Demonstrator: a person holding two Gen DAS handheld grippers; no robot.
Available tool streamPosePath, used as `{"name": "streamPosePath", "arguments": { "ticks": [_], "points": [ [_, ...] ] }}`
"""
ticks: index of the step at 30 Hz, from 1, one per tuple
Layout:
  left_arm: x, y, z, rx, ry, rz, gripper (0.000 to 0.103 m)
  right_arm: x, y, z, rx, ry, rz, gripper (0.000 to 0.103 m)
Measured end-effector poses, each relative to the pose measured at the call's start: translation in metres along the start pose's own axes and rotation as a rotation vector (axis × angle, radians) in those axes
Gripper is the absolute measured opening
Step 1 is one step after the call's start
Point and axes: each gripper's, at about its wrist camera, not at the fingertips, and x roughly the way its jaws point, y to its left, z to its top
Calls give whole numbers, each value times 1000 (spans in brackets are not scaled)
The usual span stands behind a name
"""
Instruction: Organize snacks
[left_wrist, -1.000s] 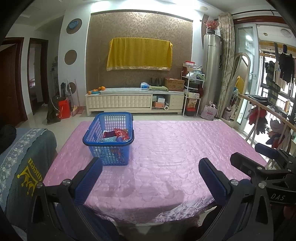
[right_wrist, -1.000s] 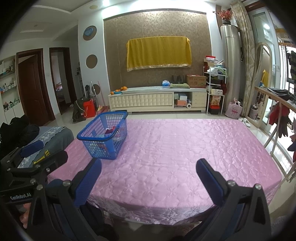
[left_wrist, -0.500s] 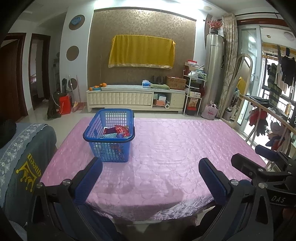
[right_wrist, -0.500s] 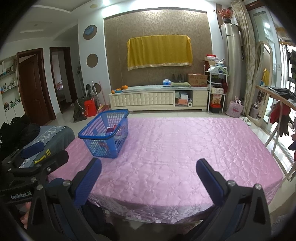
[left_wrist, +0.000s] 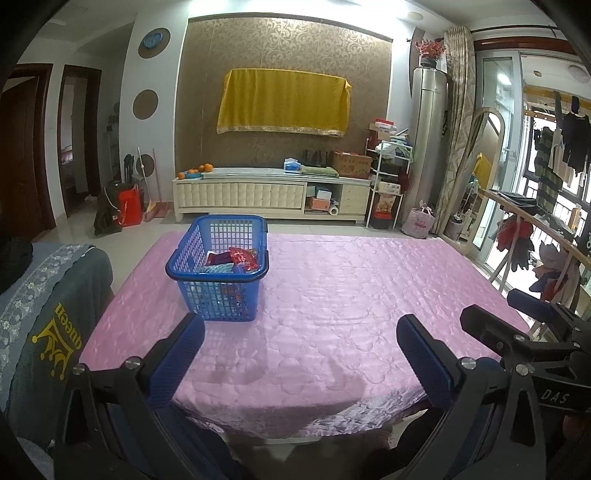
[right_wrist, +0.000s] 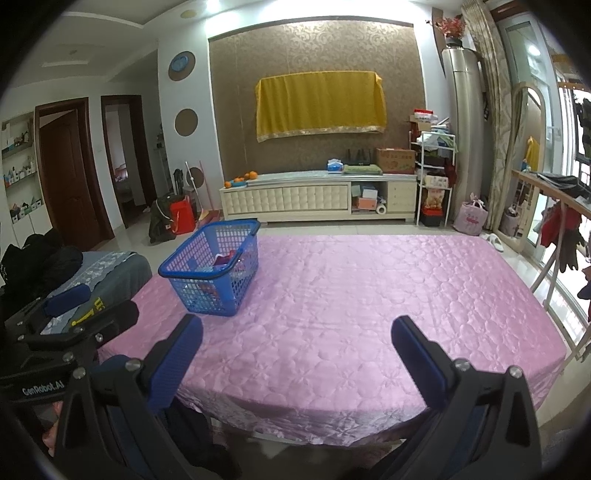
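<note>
A blue plastic basket (left_wrist: 218, 291) stands on the left part of the pink-covered table (left_wrist: 351, 295). It holds several snack packets (left_wrist: 236, 258), red and blue ones. The basket also shows in the right wrist view (right_wrist: 210, 273). My left gripper (left_wrist: 299, 354) is open and empty, held over the table's near edge, short of the basket. My right gripper (right_wrist: 295, 350) is open and empty, to the right of the left one, also over the near edge. Each gripper shows at the side of the other's view.
A chair with a grey cover (left_wrist: 40, 314) stands at the table's left side. A low white cabinet (left_wrist: 269, 195) runs along the far wall. A drying rack with clothes (left_wrist: 535, 236) stands to the right of the table.
Both grippers have drawn back and risen slightly, so the table and basket sit a little farther off. The jaws have stayed open and empty.
</note>
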Motion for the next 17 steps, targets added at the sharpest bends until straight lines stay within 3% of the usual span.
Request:
{"name": "streamPosePath", "arguments": {
  "ticks": [17],
  "points": [
    [0,-1,-1,-5,6,-8,103,0,-2,2,4,3,2,103]
  ]
}}
